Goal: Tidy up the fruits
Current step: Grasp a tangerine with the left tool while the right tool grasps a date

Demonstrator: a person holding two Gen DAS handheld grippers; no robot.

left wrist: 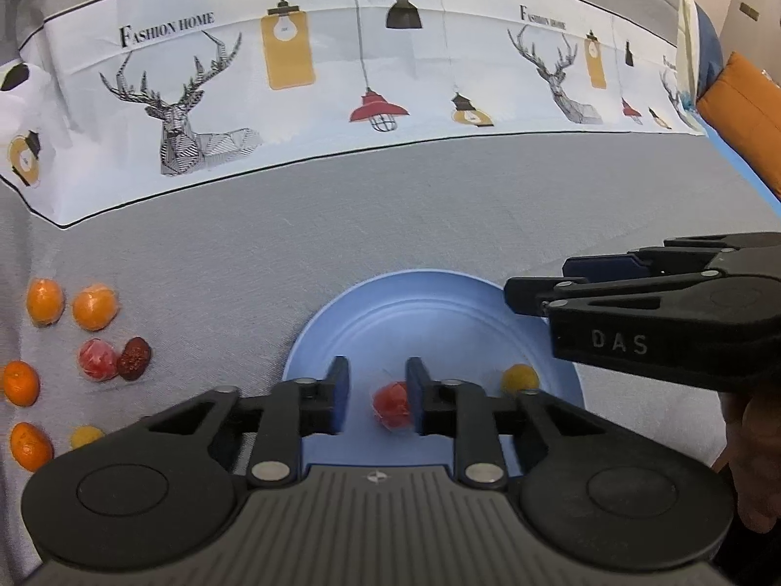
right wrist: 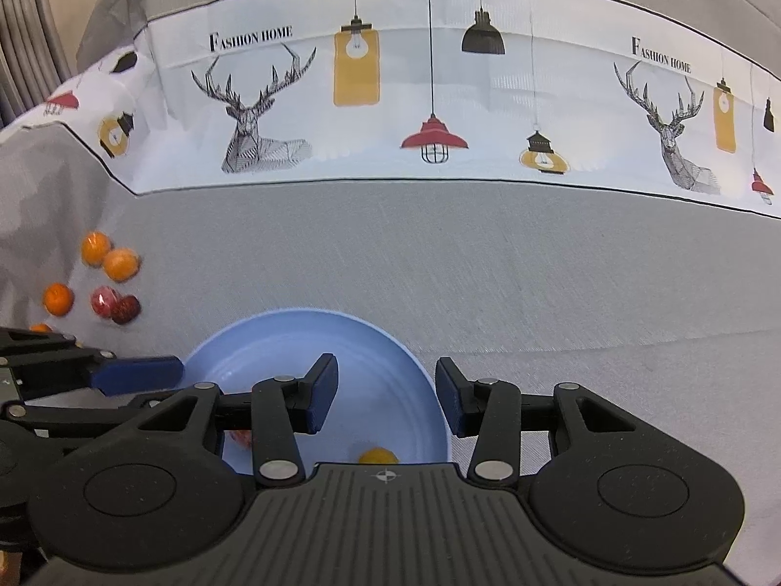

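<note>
Only the left wrist view shows the red fruit whole.

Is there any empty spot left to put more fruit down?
Yes: most of the blue plate is bare behind the red fruit and yellow fruit. Grey cloth between plate and printed band is free. Loose fruit crowds the plate's left.

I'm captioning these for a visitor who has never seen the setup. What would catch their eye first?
First, the light blue plate on the grey tablecloth, holding a wrapped red fruit between the left gripper's fingers and a small yellow fruit near the plate's right side. Next, the oranges and red fruits scattered on the cloth to the left. Behind, a white band printed with deer and lamps crosses the table.
</note>
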